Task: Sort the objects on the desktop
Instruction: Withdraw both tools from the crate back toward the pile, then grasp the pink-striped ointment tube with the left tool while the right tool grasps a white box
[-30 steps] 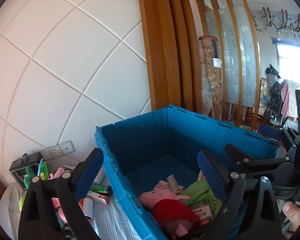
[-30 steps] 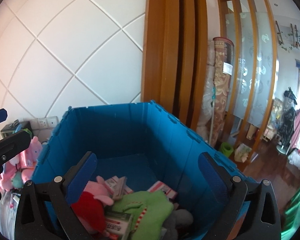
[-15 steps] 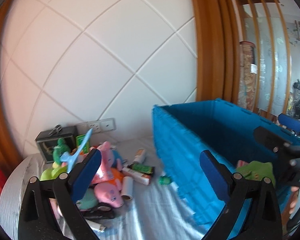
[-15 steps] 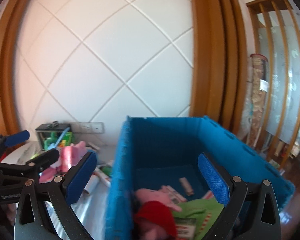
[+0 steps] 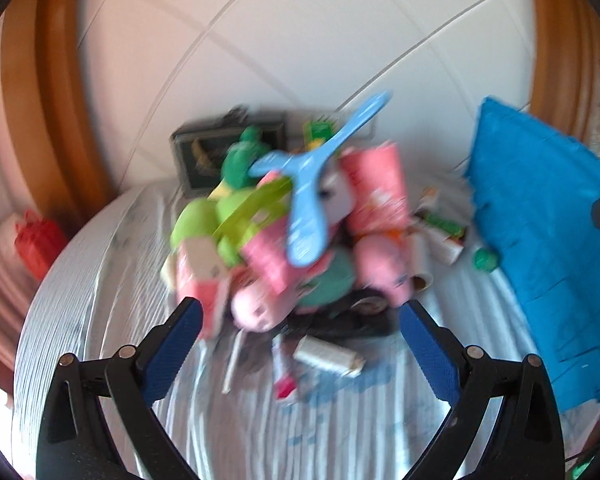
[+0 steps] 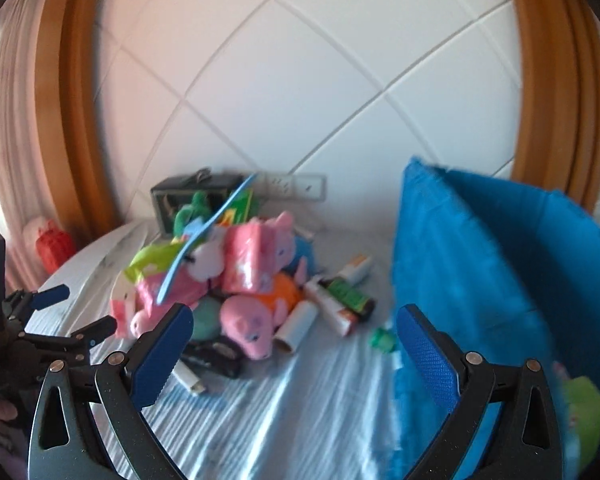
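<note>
Left wrist view shows the left claw [image 5: 300,344] spread wide and empty, poised over the striped counter [image 5: 340,432]. Just ahead of its tips lies the heap of toys [image 5: 296,232], topped by a blue three-armed plastic piece [image 5: 304,200]; a white roll [image 5: 328,356] sits nearest, between the tips. To the right stands the blue bin [image 5: 552,264]. The right claw [image 6: 296,348], likewise released and empty, hovers near the bin's wall. Blur makes small items hard to name, so I'd pick one clear, loose object and close squarely on it.
</note>
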A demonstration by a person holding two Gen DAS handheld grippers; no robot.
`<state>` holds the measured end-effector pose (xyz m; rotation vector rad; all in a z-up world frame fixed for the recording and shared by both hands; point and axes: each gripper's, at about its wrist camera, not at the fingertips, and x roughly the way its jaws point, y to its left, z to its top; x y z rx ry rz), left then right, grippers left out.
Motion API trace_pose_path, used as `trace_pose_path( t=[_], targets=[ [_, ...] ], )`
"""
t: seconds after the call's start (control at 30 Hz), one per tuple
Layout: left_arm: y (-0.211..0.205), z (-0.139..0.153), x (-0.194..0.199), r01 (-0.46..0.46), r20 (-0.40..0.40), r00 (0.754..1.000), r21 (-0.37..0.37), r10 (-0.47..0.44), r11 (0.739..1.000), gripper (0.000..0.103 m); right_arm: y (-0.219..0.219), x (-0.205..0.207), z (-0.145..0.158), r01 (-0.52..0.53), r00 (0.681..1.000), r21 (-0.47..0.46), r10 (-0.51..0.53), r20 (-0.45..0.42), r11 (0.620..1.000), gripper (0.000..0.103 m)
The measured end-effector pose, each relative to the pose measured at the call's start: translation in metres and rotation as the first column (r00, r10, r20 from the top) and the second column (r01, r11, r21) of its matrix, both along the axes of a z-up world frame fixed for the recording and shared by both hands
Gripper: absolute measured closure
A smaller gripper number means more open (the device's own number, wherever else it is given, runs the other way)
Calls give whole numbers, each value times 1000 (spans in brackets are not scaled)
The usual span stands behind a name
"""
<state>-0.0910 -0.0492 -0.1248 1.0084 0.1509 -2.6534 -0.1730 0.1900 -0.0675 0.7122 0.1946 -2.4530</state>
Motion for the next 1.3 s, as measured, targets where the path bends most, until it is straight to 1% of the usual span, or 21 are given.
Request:
trace_pose_path(
  t=[0.1,0.23,0.33,0.4,0.47,0.5,0.53,0.57,0.6,0.63,0.67,0.7,0.77,0.8,0.83,0.9,1.07,1.13,1.17,1.23,1.3],
  targets=[
    [-29,-37,2,-58,70,996,34,55,998,3,-24,-15,-35,-55,995,1,55,89,998,0],
    [-48,-81,-4,-81,144,987,82,69,993,3,-64,-29,-84,-138,976,43,129,177,989,0],
    [-50,-111,-20,-70,191,980,99,50,993,15,-88,-33,-114,-194,959,76,172,224,978,0],
    [-48,-129,-33,-53,216,976,116,27,992,25,-102,-36,-136,-228,942,86,198,272,970,0],
    [-47,-144,-47,-44,244,970,141,8,989,32,-114,-39,-156,-260,919,94,217,328,961,0],
    [-46,-151,-52,-40,254,967,154,0,987,37,-119,-41,-166,-277,906,91,228,357,957,6],
    [-46,-157,-56,-36,262,965,163,-8,986,40,-124,-43,-173,-289,897,93,235,373,953,18],
    [-45,-163,-61,-32,273,962,168,-16,985,44,-130,-45,-183,-308,885,100,247,394,946,25],
    [-45,-167,-64,-27,283,959,169,-22,985,47,-136,-46,-190,-321,878,107,253,407,941,35],
    [-44,-172,-67,-23,292,956,169,-28,985,48,-140,-47,-194,-333,871,109,260,417,937,38],
    [-43,-177,-69,-22,304,952,169,-31,985,52,-145,-47,-201,-355,856,108,277,436,929,38],
    [-43,-178,-70,-20,302,953,158,-29,987,56,-150,-47,-206,-372,845,104,290,450,923,39],
    [-41,-178,-71,-8,296,955,136,-33,991,64,-162,-47,-217,-403,826,105,311,471,909,46],
    [-42,-178,-71,-10,295,955,139,-32,990,68,-167,-46,-221,-416,817,106,321,479,903,54],
    [-43,-178,-71,-14,292,956,144,-29,990,70,-172,-45,-225,-431,808,108,331,487,896,59],
    [-46,-178,-68,-21,283,959,147,-22,989,78,-184,-43,-233,-463,793,116,352,498,879,61],
    [-46,-177,-66,-30,271,962,146,-10,989,85,-204,-36,-249,-515,775,158,379,506,842,60],
    [-45,-177,-65,-29,270,963,146,-11,989,85,-210,-33,-256,-527,777,183,382,501,830,61],
    [-45,-177,-65,-29,270,963,152,-13,988,85,-211,-31,-256,-532,781,194,389,489,824,62],
    [-44,-175,-63,-32,271,963,156,-12,987,86,-214,-26,-256,-554,774,209,407,485,806,72],
    [-43,-168,-59,-37,258,966,159,-6,987,86,-211,-19,-252,-568,769,211,422,481,795,75]
  ],
)
